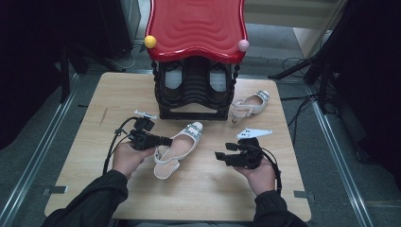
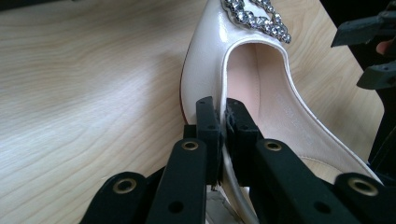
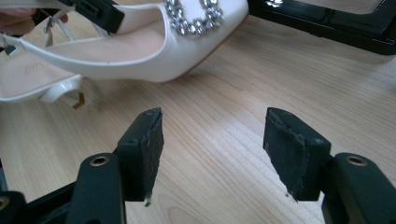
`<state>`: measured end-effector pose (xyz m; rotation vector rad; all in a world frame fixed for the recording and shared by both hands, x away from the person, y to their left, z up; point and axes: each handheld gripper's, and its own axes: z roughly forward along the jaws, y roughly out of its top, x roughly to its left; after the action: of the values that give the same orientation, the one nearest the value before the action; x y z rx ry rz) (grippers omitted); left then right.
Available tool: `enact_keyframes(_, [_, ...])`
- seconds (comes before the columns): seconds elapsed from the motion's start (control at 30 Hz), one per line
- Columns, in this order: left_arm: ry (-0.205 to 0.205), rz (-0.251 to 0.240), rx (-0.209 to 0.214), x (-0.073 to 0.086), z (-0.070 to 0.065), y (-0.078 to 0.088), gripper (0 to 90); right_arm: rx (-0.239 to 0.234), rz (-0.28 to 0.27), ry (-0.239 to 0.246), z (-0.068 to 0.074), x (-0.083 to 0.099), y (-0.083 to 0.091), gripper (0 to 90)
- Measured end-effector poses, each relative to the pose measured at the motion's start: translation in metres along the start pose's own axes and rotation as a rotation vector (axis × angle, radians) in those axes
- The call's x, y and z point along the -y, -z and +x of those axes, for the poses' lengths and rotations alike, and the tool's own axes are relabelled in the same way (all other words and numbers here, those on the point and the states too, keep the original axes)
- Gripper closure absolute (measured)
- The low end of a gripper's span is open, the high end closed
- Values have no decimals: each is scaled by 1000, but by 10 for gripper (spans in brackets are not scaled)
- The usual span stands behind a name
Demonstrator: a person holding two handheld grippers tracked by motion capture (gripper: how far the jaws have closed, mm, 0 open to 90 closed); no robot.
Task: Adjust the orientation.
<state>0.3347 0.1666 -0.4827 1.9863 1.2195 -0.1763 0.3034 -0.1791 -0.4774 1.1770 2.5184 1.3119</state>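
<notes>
A cream slingback shoe [image 1: 178,147] with a jewelled buckle lies mid-table, its toe toward the rack. My left gripper [image 1: 161,141] is shut on the shoe's side wall; in the left gripper view the cream shoe [image 2: 219,60] has its rim clamped between the two black pads, under my left gripper [image 2: 223,122]. My right gripper [image 1: 220,156] hovers open to the shoe's right, nothing between its fingers. In the right gripper view my right gripper [image 3: 215,140] faces bare wood, with the cream shoe [image 3: 140,44] beyond it. A second matching shoe [image 1: 249,105] lies beside the rack.
A black shoe rack [image 1: 194,92] with a glossy red top [image 1: 196,26] stands at the table's far middle, holding pale shoes [image 1: 218,78] inside. The wooden table [image 1: 85,156] has edges close on all sides. Dark stands and cables line the floor around.
</notes>
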Motion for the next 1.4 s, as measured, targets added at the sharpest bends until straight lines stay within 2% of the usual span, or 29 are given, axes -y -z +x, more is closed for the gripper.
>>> enact_keyframes(0.13, [1,16,-9,1,0,-10,863,-1,2,-1,0,0,0,387])
enact_keyframes(0.3, [20,40,-33,3,9,-19,860,1,5,1,-1,0,-2,388])
enact_keyframes(0.47, [38,48,-31,4,14,-22,851,3,5,3,0,0,-4,390])
enact_keyframes(0.6, [24,46,-43,4,16,-21,840,8,10,6,1,0,-7,394])
enact_keyframes(0.73, [31,44,-13,3,17,-20,763,8,9,9,2,0,-9,399])
enact_keyframes(0.8, [19,42,-13,3,16,-18,733,7,15,11,2,0,-11,398])
enact_keyframes(0.83, [14,47,-4,1,14,-17,678,9,14,11,3,0,-12,398])
enact_keyframes(0.87, [6,46,-7,1,12,-16,678,9,14,11,3,0,-12,398])
enact_keyframes(1.1, [-32,38,20,-1,2,1,466,6,14,15,6,-2,-17,401])
enact_keyframes(1.3, [-74,12,0,3,-4,20,424,8,6,16,9,-5,-24,407])
enact_keyframes(1.4, [-93,0,-31,7,-5,29,438,8,11,24,12,-7,-29,414])
